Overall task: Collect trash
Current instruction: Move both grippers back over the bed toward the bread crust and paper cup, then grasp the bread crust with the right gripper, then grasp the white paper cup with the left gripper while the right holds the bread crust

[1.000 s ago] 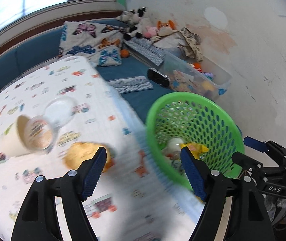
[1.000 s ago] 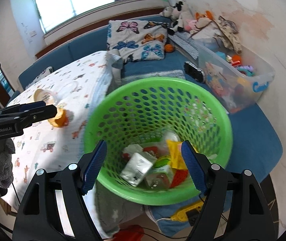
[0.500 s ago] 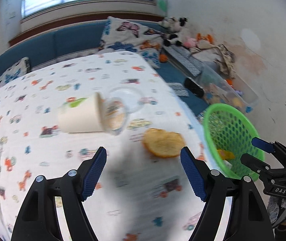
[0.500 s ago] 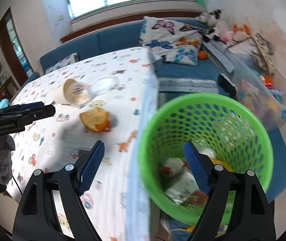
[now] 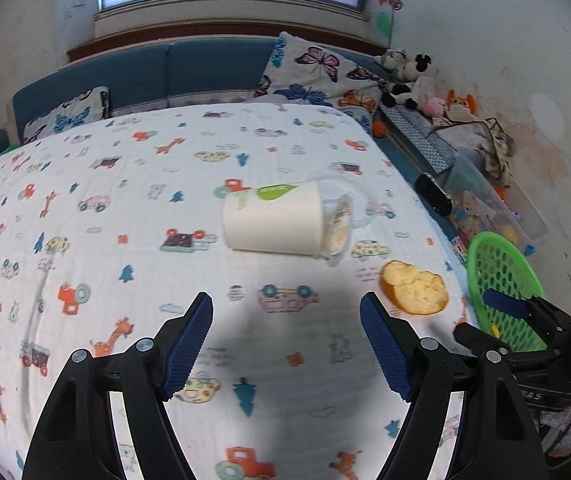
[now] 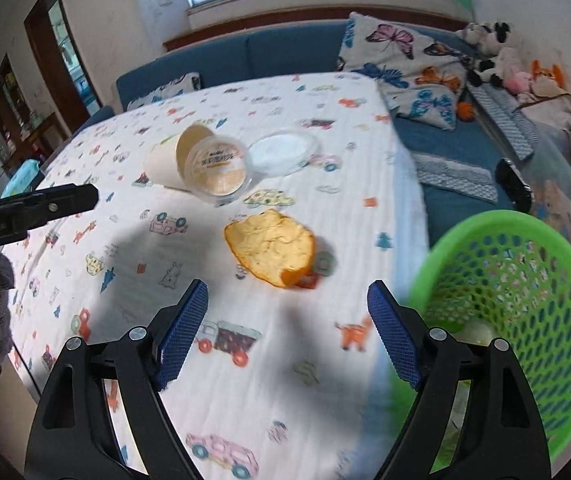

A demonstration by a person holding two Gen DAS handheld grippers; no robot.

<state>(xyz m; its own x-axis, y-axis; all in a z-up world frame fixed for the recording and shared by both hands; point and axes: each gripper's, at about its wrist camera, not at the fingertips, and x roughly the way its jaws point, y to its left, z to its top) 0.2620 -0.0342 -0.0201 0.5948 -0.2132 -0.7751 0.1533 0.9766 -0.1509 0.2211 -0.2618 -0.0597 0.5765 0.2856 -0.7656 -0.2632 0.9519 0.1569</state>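
With both tools spread and empty, the right tool (image 6: 287,334) over the orange peel (image 6: 270,246) near the worktop (image 6: 325,392) edge beside the green basket (image 6: 525,280), we judge it best to straddle the peel's short axis, leaving the tipped cup (image 5: 273,220) to the left tool (image 5: 285,346).

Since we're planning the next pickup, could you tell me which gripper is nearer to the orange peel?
Right. The right gripper hangs open just short of the orange peel; the left gripper is open further off, the peel lying beyond its right finger.
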